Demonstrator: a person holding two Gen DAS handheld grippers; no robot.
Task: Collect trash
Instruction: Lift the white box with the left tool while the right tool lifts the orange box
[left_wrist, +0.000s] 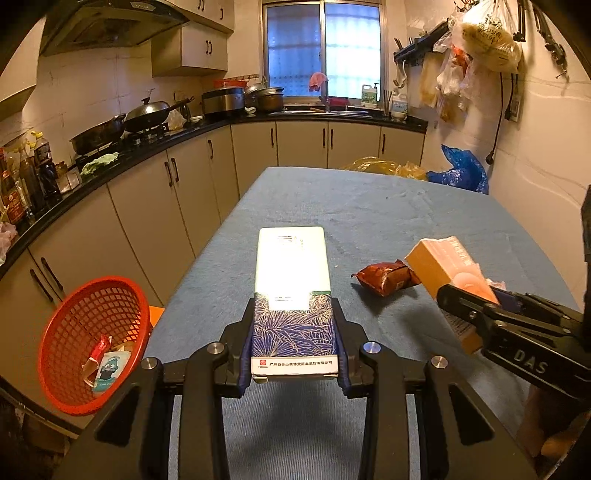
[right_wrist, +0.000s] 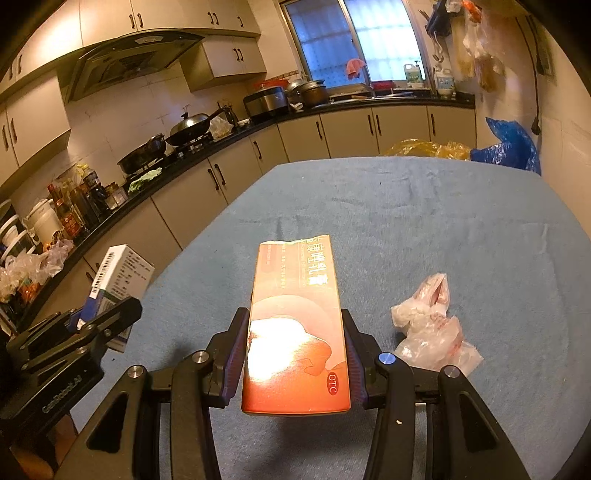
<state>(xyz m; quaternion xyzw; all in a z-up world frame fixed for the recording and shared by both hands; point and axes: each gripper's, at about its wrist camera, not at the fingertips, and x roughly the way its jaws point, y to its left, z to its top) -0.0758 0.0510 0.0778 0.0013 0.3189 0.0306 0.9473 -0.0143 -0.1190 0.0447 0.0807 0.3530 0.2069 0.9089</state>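
My left gripper (left_wrist: 294, 317) is shut on a long white and blue leaf-patterned box (left_wrist: 291, 280) and holds it above the blue-covered table (left_wrist: 369, 206). My right gripper (right_wrist: 293, 332) is shut on an orange medicine box (right_wrist: 295, 325), which also shows in the left wrist view (left_wrist: 447, 273). A red-brown snack wrapper (left_wrist: 386, 277) lies on the table between the two boxes. A crumpled clear plastic bag (right_wrist: 432, 325) lies on the table right of the orange box. A red mesh basket (left_wrist: 92, 339) with some trash in it sits off the table's left edge.
Kitchen counter with pans (left_wrist: 99, 134) and bottles (left_wrist: 29, 177) runs along the left and back. A yellow bag (left_wrist: 388, 166) and a blue bag (left_wrist: 461, 170) sit beyond the table's far edge. Bags hang on the right wall (left_wrist: 476, 48).
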